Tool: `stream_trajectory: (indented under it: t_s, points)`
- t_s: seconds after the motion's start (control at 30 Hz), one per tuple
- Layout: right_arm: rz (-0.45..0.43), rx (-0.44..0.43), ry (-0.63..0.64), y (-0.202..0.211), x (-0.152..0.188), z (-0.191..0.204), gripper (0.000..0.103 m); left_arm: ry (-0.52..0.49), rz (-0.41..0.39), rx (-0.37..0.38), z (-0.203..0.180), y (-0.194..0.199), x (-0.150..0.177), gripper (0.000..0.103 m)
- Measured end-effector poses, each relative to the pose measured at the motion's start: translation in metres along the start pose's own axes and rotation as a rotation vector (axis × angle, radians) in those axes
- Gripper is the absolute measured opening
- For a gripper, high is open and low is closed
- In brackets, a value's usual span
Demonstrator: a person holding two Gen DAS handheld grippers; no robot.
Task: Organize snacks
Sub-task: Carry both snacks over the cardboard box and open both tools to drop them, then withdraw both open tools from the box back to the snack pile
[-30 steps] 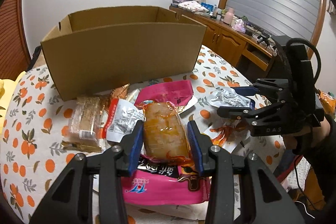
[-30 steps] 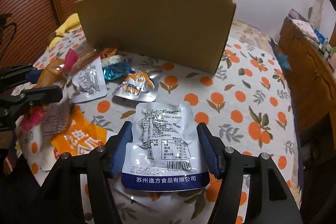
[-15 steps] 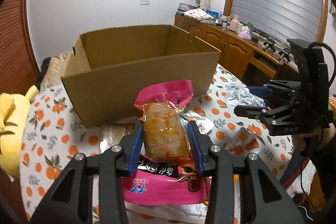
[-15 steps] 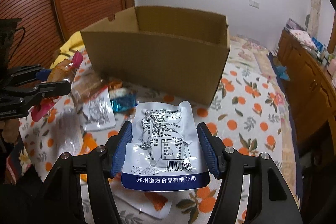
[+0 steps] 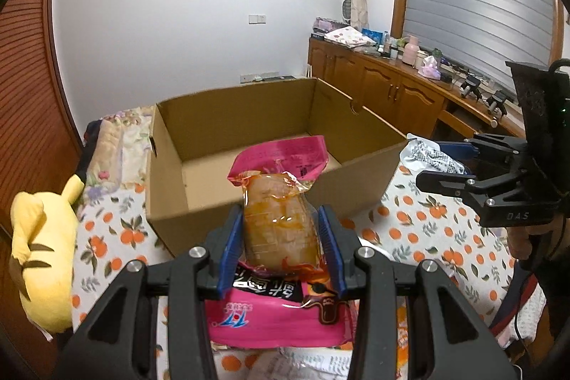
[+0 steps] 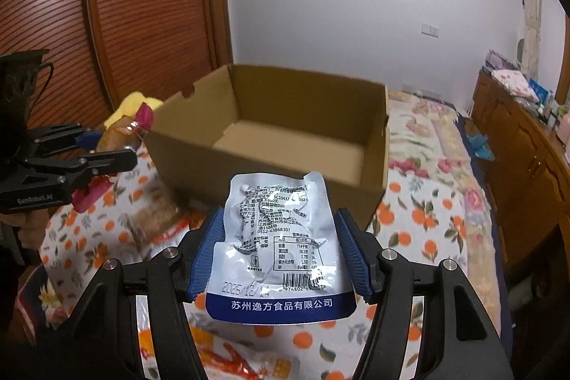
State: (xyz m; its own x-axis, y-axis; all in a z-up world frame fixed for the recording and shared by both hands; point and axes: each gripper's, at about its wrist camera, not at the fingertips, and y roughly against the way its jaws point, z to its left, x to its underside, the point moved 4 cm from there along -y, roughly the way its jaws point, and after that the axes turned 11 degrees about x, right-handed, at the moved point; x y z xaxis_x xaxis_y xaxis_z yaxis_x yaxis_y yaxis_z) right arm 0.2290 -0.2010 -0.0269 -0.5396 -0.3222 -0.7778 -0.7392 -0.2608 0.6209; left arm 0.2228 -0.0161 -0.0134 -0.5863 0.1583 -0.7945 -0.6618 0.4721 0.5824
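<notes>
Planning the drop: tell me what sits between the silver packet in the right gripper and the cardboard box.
Right wrist view: only orange-print tablecloth shows between the silver packet and the cardboard box; the packet hides part of that stretch.

We see a plain brown cardboard box [image 5: 249,130] on a white tablecloth [image 5: 420,230] printed with oranges and green leaves, a pink-and-amber snack pack [image 5: 279,219], a silver pouch [image 6: 281,237] banded blue, and a yellow plush toy [image 5: 39,255] at left.
</notes>
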Motion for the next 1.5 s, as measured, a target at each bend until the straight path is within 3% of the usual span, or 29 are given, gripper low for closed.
stream_trajectory:
  t_s: [0.4, 0.93, 1.17, 1.5]
  points:
    - [-0.007, 0.007, -0.068, -0.029, -0.039, -0.016, 0.065, 0.038, 0.007, -0.037, 0.031, -0.027, -0.025, 0.041]
    - [0.047, 0.031, -0.103, -0.074, -0.045, -0.028, 0.065, 0.051, 0.041, -0.091, 0.048, -0.056, -0.039, 0.043]
    - [0.063, 0.033, -0.111, -0.091, -0.041, -0.032, 0.066, 0.038, 0.031, -0.112, 0.047, -0.067, -0.042, 0.049]
    - [0.016, -0.009, -0.128, -0.071, -0.035, -0.026, 0.067, 0.031, -0.023, -0.084, 0.036, -0.043, -0.043, 0.058]
